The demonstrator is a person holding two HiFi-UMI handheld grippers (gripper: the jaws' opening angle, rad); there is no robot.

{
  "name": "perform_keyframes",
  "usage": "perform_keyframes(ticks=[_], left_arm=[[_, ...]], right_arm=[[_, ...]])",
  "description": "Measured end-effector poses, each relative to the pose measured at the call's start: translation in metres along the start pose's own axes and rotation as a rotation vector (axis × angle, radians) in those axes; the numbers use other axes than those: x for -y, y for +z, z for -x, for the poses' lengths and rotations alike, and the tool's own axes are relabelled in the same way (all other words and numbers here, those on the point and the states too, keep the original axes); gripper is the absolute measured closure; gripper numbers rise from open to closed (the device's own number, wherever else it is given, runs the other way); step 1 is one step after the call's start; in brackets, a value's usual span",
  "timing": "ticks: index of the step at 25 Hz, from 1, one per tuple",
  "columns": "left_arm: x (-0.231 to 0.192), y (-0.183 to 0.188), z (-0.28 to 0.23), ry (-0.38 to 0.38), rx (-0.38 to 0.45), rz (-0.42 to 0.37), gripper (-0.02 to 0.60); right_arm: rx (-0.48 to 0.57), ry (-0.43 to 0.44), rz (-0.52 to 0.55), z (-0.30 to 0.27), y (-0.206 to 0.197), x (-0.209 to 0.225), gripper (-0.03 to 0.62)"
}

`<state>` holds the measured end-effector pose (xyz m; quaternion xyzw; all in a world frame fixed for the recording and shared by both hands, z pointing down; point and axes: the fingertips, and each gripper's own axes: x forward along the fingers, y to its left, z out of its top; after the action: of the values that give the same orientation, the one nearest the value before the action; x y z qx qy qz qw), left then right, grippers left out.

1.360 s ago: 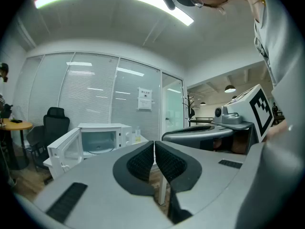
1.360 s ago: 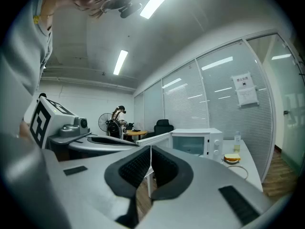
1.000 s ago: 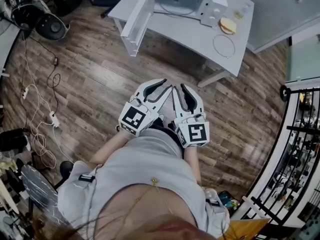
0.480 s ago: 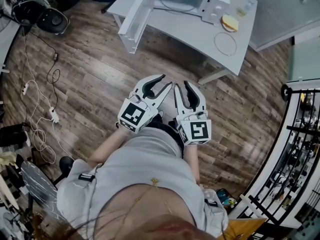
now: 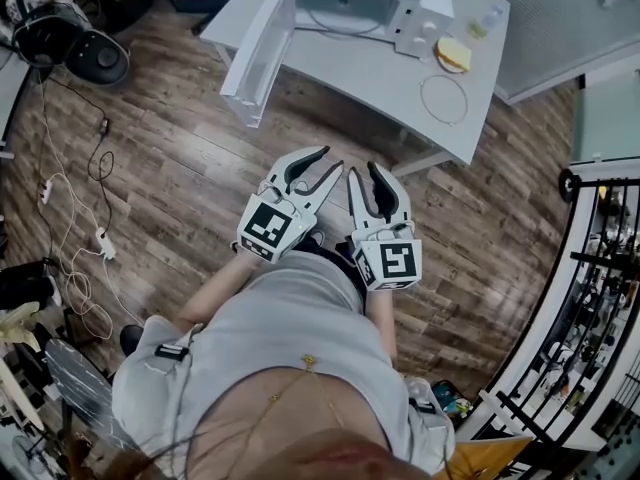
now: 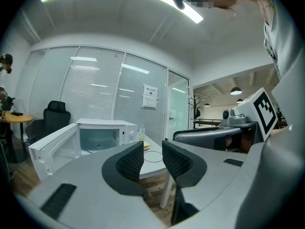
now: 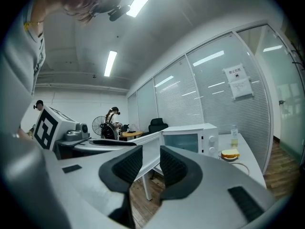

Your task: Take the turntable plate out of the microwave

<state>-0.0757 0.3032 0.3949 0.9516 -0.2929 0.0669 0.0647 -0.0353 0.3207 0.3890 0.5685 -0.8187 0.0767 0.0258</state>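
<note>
Left tool (image 5: 328, 163) and right tool (image 5: 363, 171) hold nothing, jaws just opened to a narrow gap, well apart from open microwave (image 5: 350, 8) on bench (image 5: 380, 68).

Approach: brown wood-plank floor (image 5: 190, 158) bare up to the white table (image 5: 385, 73).
Cavity: white microwave (image 5: 350, 8) mouth unblocked.
Obstacle: its open white door (image 5: 260, 56) (jutting past the table edge).

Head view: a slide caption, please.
Left claw and right claw, empty, jaws just opening, short of the open microwave on the white table.
</note>
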Motion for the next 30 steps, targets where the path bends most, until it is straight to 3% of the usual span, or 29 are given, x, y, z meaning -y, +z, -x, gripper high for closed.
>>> perform_keyframes(ticks=[14, 19, 25, 30], left_arm=[[-0.066, 0.010, -0.069, -0.056, -0.005, 0.028, 0.460], [-0.084, 0.010, -0.080, -0.070, -0.006, 0.032, 0.460], [-0.107, 0.006, -0.086, -0.069, -0.005, 0.037, 0.460], [-0.124, 0.008, -0.084, -0.056, -0.002, 0.058, 0.460]], right_arm=[[-0.028, -0.024, 0.018, -0.077, 0.002, 0.046, 0.476], [-0.027, -0.023, 0.034, -0.102, 0.006, 0.050, 0.476], [-0.055, -0.001, 0.134, -0.132, 0.006, 0.050, 0.476], [-0.058, 0.004, 0.116, -0.149, 0.011, 0.044, 0.479]])
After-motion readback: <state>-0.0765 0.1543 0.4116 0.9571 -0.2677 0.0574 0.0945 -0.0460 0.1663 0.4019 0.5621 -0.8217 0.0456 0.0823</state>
